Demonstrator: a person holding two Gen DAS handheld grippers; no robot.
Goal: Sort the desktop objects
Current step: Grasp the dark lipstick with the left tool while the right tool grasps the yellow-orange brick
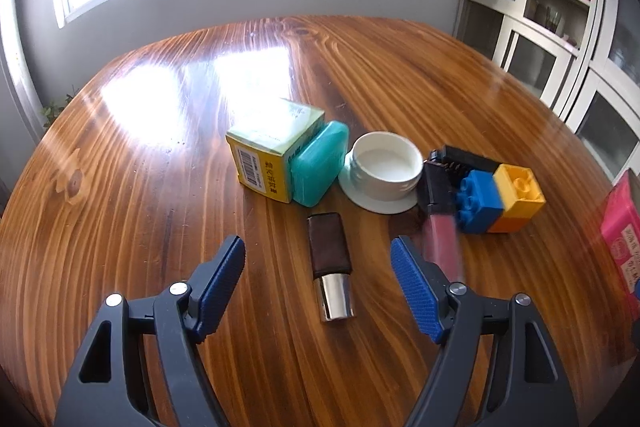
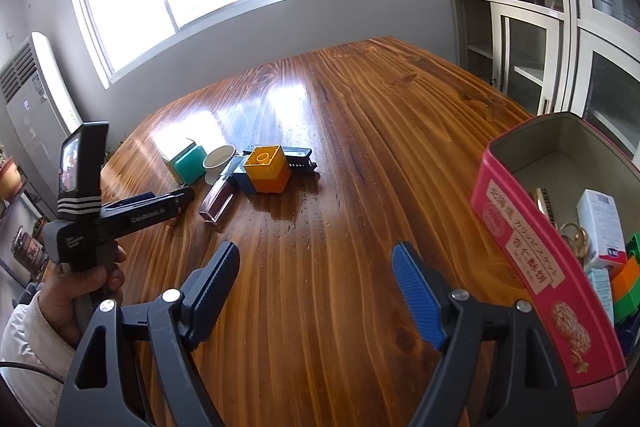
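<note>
Two tongs over a wooden bench [image 1: 160, 187], both spread and pinching nothing. Left tongs [image 1: 318, 275] above a brown-capped, silver-based lipstick tube [image 1: 330, 269] lying flat between the blue pads [image 1: 224, 279], untouched. Beyond it, toward the bench middle: yellow-green carton [image 1: 268, 151] touching a teal plastic case [image 1: 320, 163], white jar [image 1: 386, 167] on its saucer-like lid, pink lip gloss tube [image 1: 440, 235] just beside the right pad, blue brick [image 1: 478, 201] joined to a yellow-orange brick [image 1: 518, 199], black comb-like piece [image 1: 464, 159] behind. Right tongs [image 2: 316, 279] above bare wood, well apart from that cluster. Pink biscuit tin [image 2: 528, 259] at the near right edge, open, holding small boxes, keys and green-orange bricks. Hand [image 2: 84, 287] in a pale sleeve gripping the left tool's handle.
</note>
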